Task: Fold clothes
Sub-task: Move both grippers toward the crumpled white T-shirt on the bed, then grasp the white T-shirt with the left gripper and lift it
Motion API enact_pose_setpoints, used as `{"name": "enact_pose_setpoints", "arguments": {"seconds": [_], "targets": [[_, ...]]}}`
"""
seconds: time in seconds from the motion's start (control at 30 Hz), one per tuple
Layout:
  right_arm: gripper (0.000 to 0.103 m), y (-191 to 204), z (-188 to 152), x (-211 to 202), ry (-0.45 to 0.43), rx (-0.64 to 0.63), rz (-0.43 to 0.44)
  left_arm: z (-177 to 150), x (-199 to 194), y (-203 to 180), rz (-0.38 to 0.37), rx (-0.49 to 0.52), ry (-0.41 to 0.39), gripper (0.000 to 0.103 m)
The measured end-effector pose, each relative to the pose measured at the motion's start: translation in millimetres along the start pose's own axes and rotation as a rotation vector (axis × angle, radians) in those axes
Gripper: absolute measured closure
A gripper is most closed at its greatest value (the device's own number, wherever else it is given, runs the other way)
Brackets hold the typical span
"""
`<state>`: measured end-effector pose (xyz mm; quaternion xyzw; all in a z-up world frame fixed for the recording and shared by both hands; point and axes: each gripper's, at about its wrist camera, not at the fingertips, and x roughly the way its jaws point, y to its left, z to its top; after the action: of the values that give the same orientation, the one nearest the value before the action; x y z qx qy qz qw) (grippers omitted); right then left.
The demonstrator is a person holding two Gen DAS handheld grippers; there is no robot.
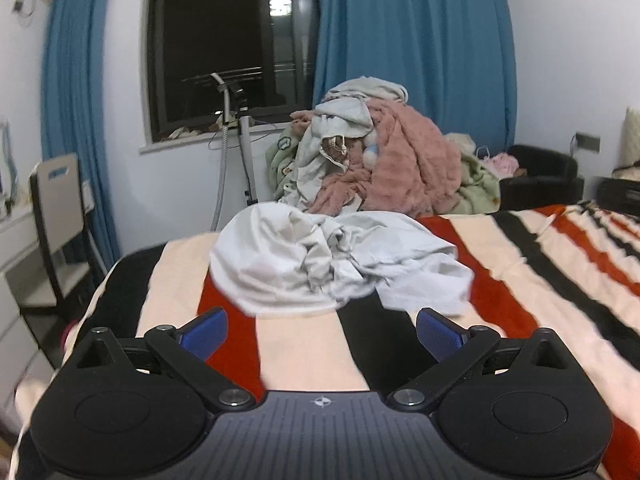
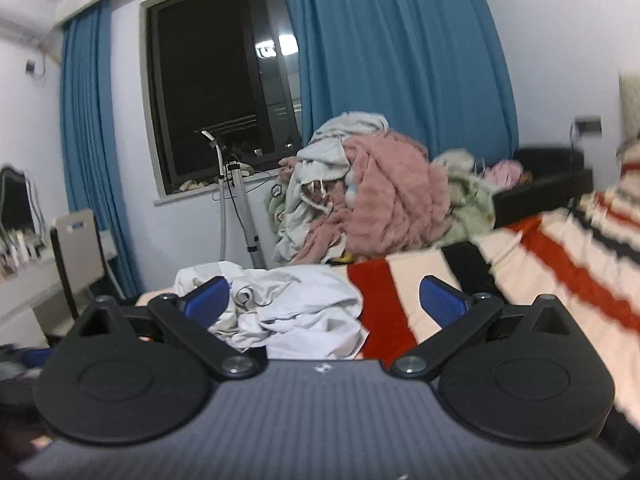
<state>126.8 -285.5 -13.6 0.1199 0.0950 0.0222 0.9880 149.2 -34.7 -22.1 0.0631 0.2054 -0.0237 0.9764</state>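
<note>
Left wrist view
Left gripper point(image 1: 322, 334): hovering over the striped blanket point(image 1: 520, 280), fingers spread wide and gripping nothing.
Blue pads point(image 1: 208, 330): both sitting clear of any fabric.
White garment point(image 1: 332, 264): lying crumpled on the blanket, just beyond the fingertips, not touching them.
Clothes pile point(image 1: 384, 160): heaped behind the white garment, pink fleece on top, against the blue curtain point(image 1: 416, 60).
Chair point(image 1: 56, 220): standing off the blanket's left edge.

Right wrist view
Right gripper point(image 2: 324, 300): fingers standing fully apart, nothing held.
White garment point(image 2: 296, 308): bunched between the fingers and toward the left one; contact with that pad is possibly occurring, but blur is preventing a firm call.
Striped blanket point(image 2: 540, 272): stretching away right of the garment.
Clothes pile point(image 2: 380, 196): sitting behind the garment.
</note>
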Motion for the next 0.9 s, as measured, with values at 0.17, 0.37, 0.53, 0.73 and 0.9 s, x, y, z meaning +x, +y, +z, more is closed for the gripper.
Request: {"name": "enact_pose_setpoints", "arguments": {"seconds": [0.17, 0.37, 0.53, 0.73, 0.9], "targets": [[0.0, -12.0, -32.2, 23.0, 0.041, 0.001, -0.05, 21.5, 102.9, 0.0, 0.035, 0.0, 0.04, 0.002], [0.0, -12.5, -73.1, 65.7, 0.088, -0.05, -0.126, 30.6, 219.4, 0.6, 0.115, 0.017, 0.105, 0.004], [0.0, -13.4, -93.0, 92.7, 0.076, -0.082, -0.143, 26.0, 288.7, 11.3, 0.215, 0.05, 0.145, 0.023], [0.0, -10.4, -104.8, 105.8, 0.012, -0.142, -0.195, 27.9, 277.9, 28.0, 0.093, 0.053, 0.122, 0.091], [0.0, -2.4, -105.6, 93.8, -0.062, -0.197, -0.252, 38.7, 195.9, 38.4, 0.007, 0.001, 0.043, 0.101]]}}
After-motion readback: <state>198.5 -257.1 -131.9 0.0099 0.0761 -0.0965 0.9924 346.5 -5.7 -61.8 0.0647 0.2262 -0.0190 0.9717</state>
